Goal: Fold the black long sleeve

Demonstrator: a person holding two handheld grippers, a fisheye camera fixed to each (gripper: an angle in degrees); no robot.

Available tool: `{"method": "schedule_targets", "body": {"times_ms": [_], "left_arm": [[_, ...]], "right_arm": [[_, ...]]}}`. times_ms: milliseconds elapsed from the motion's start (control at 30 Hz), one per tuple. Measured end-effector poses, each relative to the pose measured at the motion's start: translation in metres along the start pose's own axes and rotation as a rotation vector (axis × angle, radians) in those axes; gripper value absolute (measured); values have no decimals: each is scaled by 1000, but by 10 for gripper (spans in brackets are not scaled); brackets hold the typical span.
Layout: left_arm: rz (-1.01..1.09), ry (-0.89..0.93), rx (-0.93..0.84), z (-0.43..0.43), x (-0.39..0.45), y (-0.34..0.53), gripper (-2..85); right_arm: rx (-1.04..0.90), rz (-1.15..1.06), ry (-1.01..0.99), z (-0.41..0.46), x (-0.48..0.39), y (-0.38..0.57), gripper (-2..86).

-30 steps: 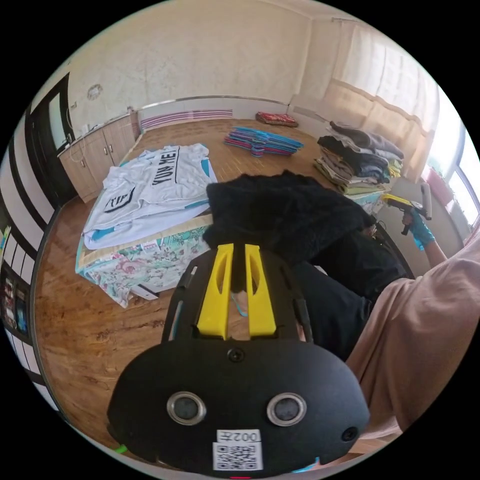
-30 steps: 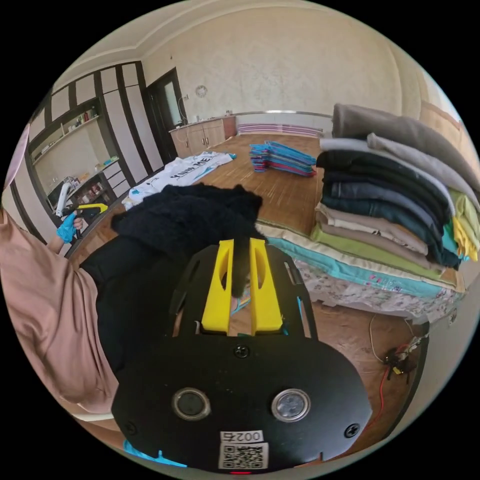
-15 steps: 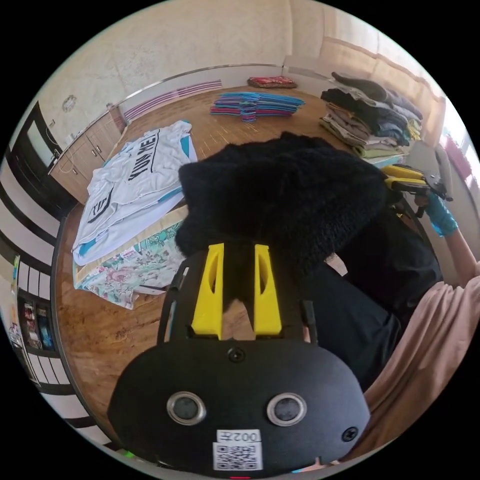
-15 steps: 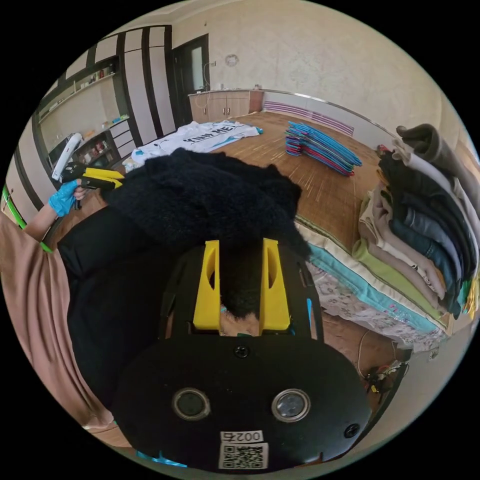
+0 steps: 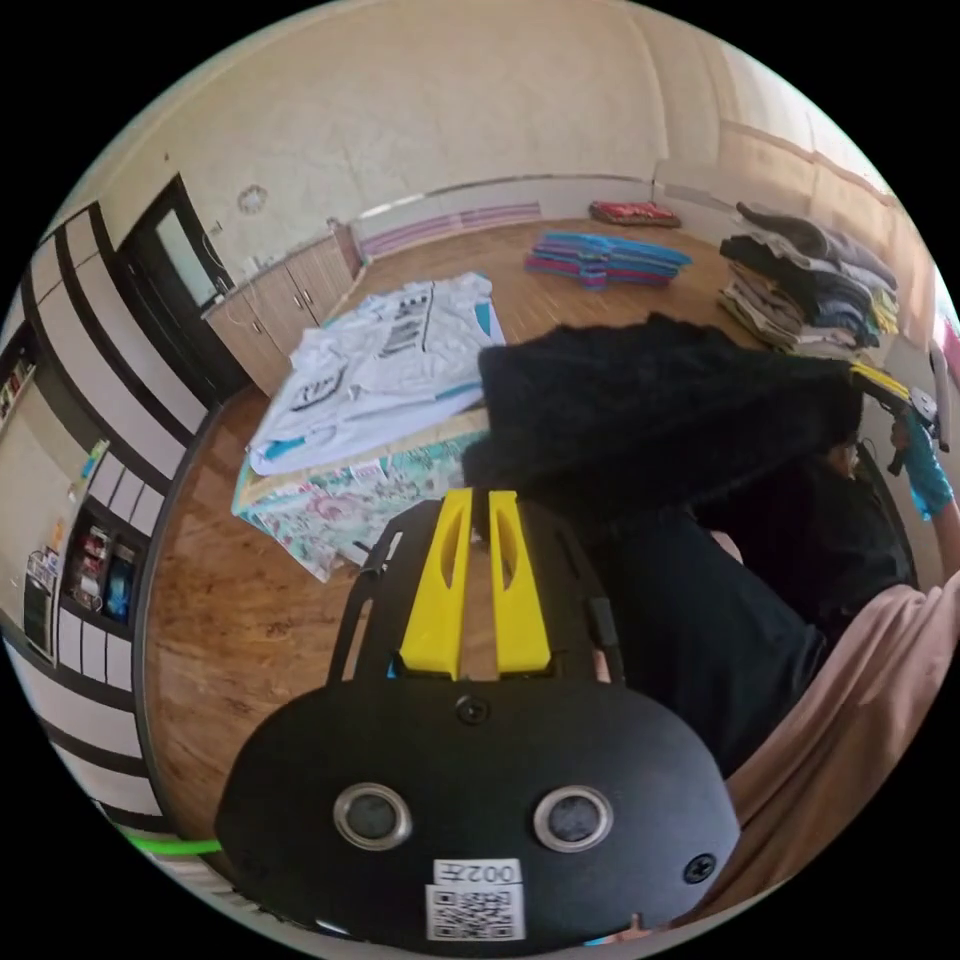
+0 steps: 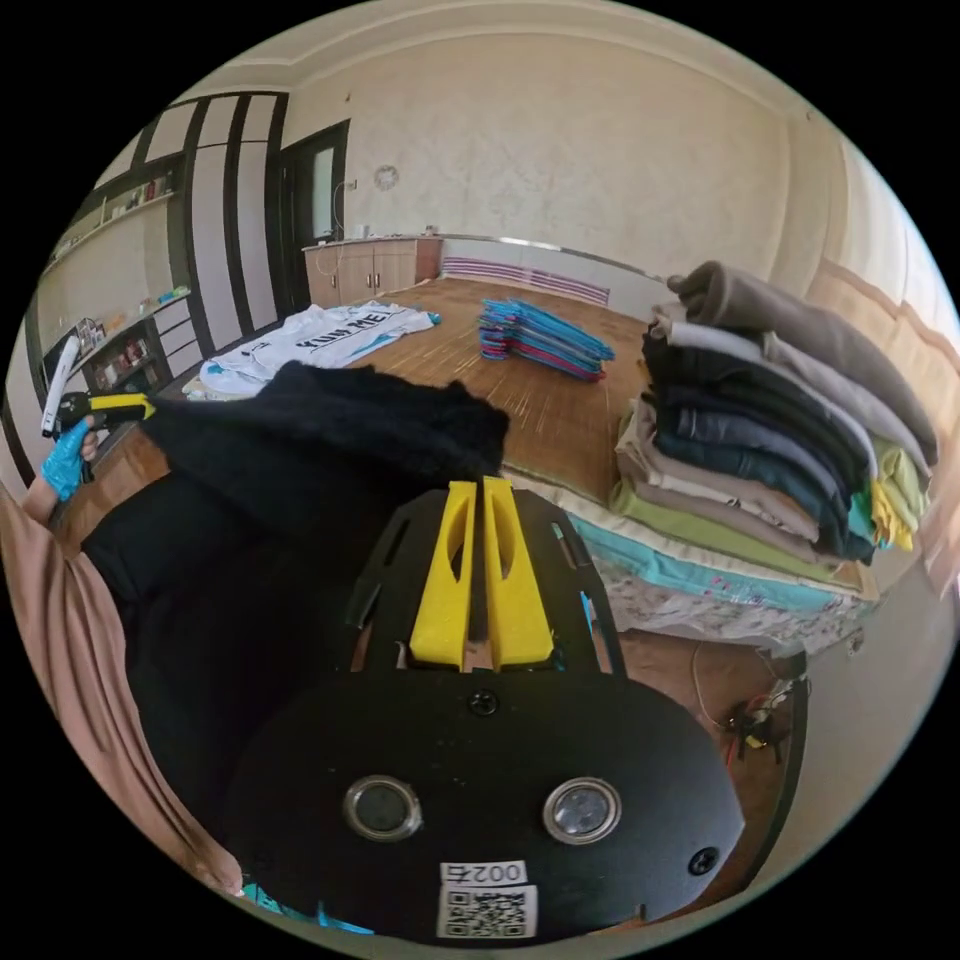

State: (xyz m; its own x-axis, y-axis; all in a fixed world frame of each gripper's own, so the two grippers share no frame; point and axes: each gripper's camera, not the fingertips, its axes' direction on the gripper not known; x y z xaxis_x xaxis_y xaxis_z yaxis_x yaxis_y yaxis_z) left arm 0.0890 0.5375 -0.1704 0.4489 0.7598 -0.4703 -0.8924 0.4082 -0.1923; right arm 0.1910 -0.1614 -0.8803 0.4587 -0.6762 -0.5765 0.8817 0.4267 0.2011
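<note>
1. In the left gripper view, a white printed shirt point(image 5: 385, 365) is seen spread flat on the bed point(image 5: 330, 495), above a wooden floor point(image 5: 230, 640); the left tool point(image 5: 472, 520) is clenched on an edge of the black long sleeve point(image 5: 650, 420), which is held stretched in the air above the bed's near edge and before the person's body.
2. Further right in that view, the far end of the garment is met by the right tool point(image 5: 868, 378), carried in a blue-gloved hand point(image 5: 925, 470); whether those jaws are closed cannot be told there.
3. In the right gripper view, the left tool point(image 6: 128, 405) is seen at the far left with its gloved hand point(image 6: 62, 465); the black long sleeve point(image 6: 330, 440) is stretched across to the right tool point(image 6: 478, 515), whose yellow jaws are pressed on the fabric.
4. At right, a stack of folded clothes point(image 6: 770, 410) is seen on the bed; coloured hangers point(image 6: 540, 340) are piled beyond.
</note>
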Motion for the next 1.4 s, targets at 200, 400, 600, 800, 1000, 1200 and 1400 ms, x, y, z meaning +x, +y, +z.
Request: {"method": "schedule_targets", "body": {"times_ms": [200,400,600,800,1000,1200,1400], "left_arm": [[-17,110,-115,24,4,18,-1],[0,142,-85,22,9,9,19],[-16,85,-139,29,22,-2,13],[-64,41,-158,26,23,-16,8],[-78,7,-156,22,21,-35,16],[-66,-28,-126,18,18,-60,16],[-63,-37,-90,22,7,-91,15]], "right_arm": [[-101,8,-5,20,-6,25,11],[-120,77,-44,38,2,25,109],[-136,170,-93,52,17,30,115],[-163,184,-96,56,25,32,116],[-188,246,-165,63,40,24,55],[-154,190,-29,55,43,2,11],[-35,151,66,39,54,-42,-2]]}}
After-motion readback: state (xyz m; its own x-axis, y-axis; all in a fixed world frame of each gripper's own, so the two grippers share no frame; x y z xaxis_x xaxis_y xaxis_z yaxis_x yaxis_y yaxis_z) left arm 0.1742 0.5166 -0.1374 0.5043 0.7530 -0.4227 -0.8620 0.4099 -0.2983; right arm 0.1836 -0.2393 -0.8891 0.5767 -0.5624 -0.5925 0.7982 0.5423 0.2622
